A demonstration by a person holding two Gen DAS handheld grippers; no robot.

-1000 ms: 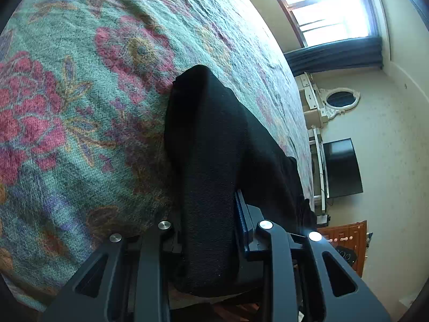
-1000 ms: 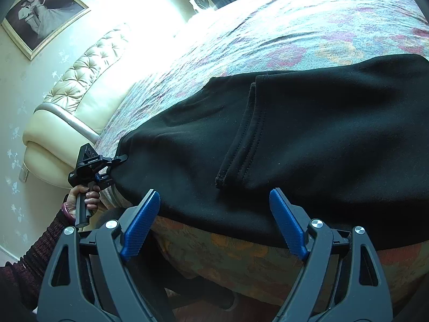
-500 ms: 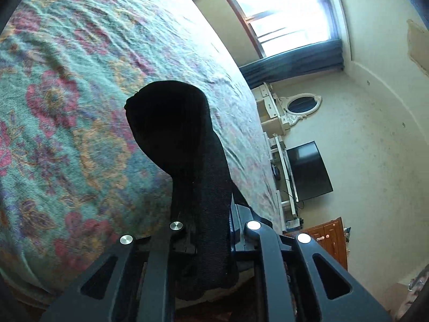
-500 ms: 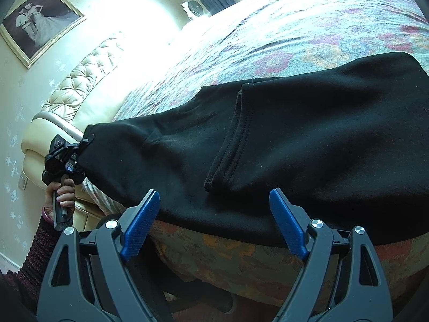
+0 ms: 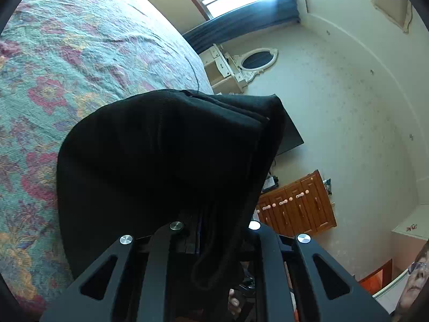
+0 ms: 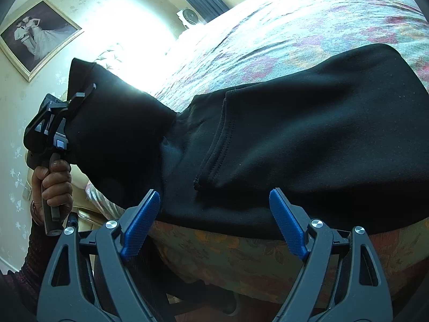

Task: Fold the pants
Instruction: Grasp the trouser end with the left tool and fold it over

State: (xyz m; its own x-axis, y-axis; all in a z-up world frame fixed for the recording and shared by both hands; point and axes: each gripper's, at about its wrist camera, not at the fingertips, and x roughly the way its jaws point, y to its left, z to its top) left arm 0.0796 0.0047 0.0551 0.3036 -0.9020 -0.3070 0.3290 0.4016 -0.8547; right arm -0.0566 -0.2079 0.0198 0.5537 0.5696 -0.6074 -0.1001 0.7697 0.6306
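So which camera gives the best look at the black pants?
The right wrist view: the black pants spread across the floral bedspread, one end lifted by the left claw. The left wrist view shows only a dark bunch clamped at the lens.

Your black left gripper [image 6: 80, 99], raised in your bare-knuckled left hand [image 6: 53, 185], is clamped on black fabric [image 6: 112, 134]. Your blue-padded right gripper [image 6: 214, 225] hangs wide apart, gripping nothing.

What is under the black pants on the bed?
The floral bedspread lies under the black pants. The left gripper lifts one end clear; anything between pants and bedspread is hidden.
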